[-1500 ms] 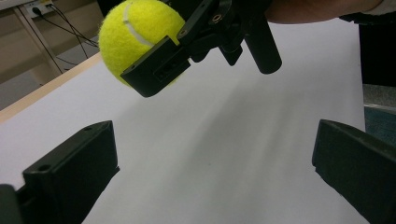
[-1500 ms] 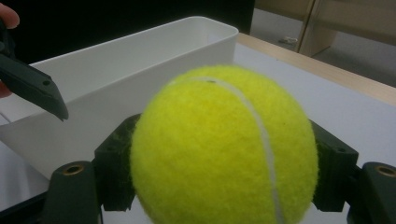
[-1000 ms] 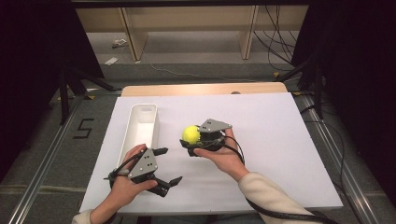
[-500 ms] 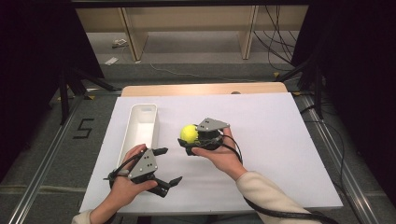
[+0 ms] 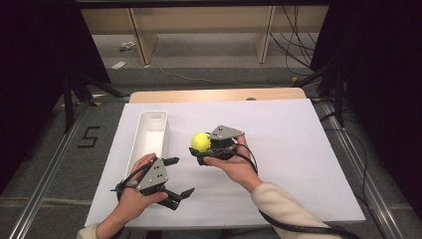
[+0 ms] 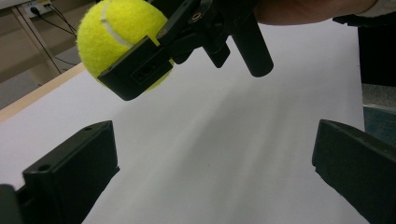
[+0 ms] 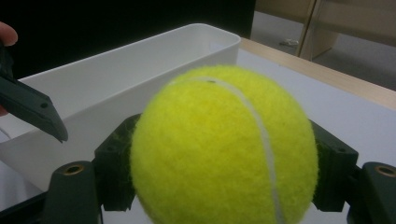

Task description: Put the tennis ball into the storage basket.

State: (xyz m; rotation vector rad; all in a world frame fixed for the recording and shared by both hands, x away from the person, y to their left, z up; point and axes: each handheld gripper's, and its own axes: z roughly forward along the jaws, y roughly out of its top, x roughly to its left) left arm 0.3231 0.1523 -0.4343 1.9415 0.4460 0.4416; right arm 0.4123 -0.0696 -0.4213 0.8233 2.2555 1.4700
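Note:
A yellow tennis ball [image 5: 201, 142] is clamped between the jaws of my right gripper [image 5: 203, 147], held a little above the white table near its middle. In the right gripper view the ball [image 7: 224, 147] sits close to the camera, with the long white bin [image 7: 126, 74] just behind it. My left gripper [image 5: 175, 178] rests low at the front left, open with nothing between its jaws. The left gripper view looks up at the ball [image 6: 119, 37] held in the right gripper [image 6: 154, 58].
The white rectangular bin [image 5: 149, 135] lies lengthwise on the white table sheet [image 5: 298, 149], left of the ball. A wooden table edge [image 5: 214, 94] runs along the far side. Metal rails and cables flank the table on the floor.
The right gripper with the ball has drifted slightly left toward the bin. The left gripper has stayed in place.

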